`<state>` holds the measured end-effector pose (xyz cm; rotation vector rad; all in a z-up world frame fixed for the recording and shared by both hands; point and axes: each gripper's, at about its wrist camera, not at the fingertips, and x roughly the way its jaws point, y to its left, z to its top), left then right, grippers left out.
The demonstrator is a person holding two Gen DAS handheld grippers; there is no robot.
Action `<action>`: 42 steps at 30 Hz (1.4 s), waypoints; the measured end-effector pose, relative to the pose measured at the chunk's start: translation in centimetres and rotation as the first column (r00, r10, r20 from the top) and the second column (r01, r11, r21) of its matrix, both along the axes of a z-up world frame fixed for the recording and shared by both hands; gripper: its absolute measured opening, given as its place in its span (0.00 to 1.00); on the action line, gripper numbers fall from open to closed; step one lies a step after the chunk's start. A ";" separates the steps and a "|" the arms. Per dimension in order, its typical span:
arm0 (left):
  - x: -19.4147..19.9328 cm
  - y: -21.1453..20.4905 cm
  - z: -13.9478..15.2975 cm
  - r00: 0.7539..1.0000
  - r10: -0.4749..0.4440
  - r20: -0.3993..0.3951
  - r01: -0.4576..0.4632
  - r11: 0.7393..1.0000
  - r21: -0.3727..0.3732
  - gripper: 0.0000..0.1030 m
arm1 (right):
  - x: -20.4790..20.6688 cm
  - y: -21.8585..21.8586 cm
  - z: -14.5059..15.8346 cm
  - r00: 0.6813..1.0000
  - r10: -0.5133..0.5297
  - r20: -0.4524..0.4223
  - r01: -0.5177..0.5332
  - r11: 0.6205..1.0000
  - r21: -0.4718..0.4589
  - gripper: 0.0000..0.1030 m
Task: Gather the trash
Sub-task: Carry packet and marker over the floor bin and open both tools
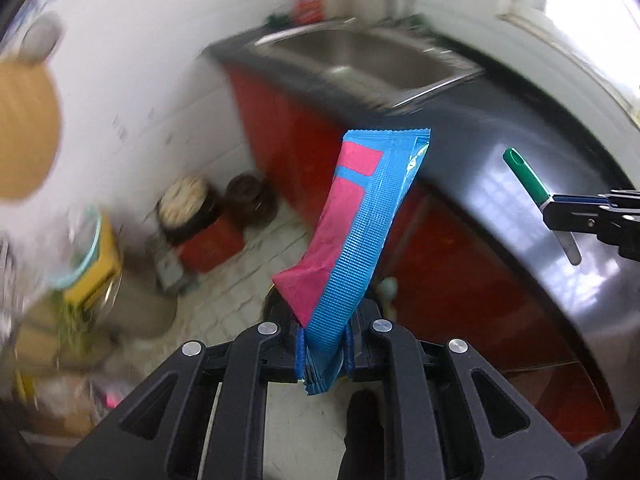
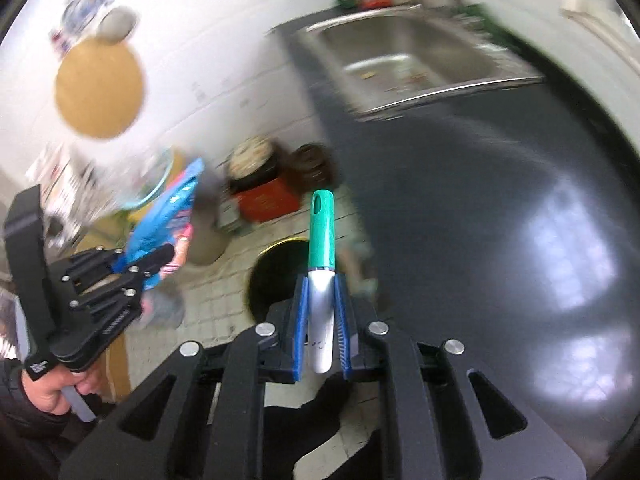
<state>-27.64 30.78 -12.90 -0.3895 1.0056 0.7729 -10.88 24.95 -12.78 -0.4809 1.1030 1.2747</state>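
Observation:
My left gripper (image 1: pixel 323 354) is shut on a blue and pink snack wrapper (image 1: pixel 360 224), which stands up between its blue pads. It hangs above the floor beside the dark counter. My right gripper (image 2: pixel 322 344) is shut on a silver pen with a green cap (image 2: pixel 322 240), which points forward. A black round bin (image 2: pixel 276 276) with a yellow rim sits on the tiled floor just beyond the pen. The left gripper (image 2: pixel 140 264) with the wrapper (image 2: pixel 164 216) shows at the left of the right wrist view. The right gripper (image 1: pixel 560 216) with the pen (image 1: pixel 528 178) shows at the right of the left wrist view.
A dark glossy counter (image 2: pixel 480 208) with a steel sink (image 2: pixel 404 64) runs along the right, over red cabinet fronts (image 1: pixel 304 140). A red box with a pot on it (image 2: pixel 260 188) and a dark jar (image 1: pixel 248 196) stand on the floor by the white wall. Clutter lies at the left.

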 end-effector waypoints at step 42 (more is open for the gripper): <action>-2.1 7.6 -16.4 0.996 0.064 -0.063 -0.078 0.964 -0.255 0.65 | -1.8 11.4 -13.5 0.996 -0.010 -0.084 -0.010 0.973 -0.232 0.58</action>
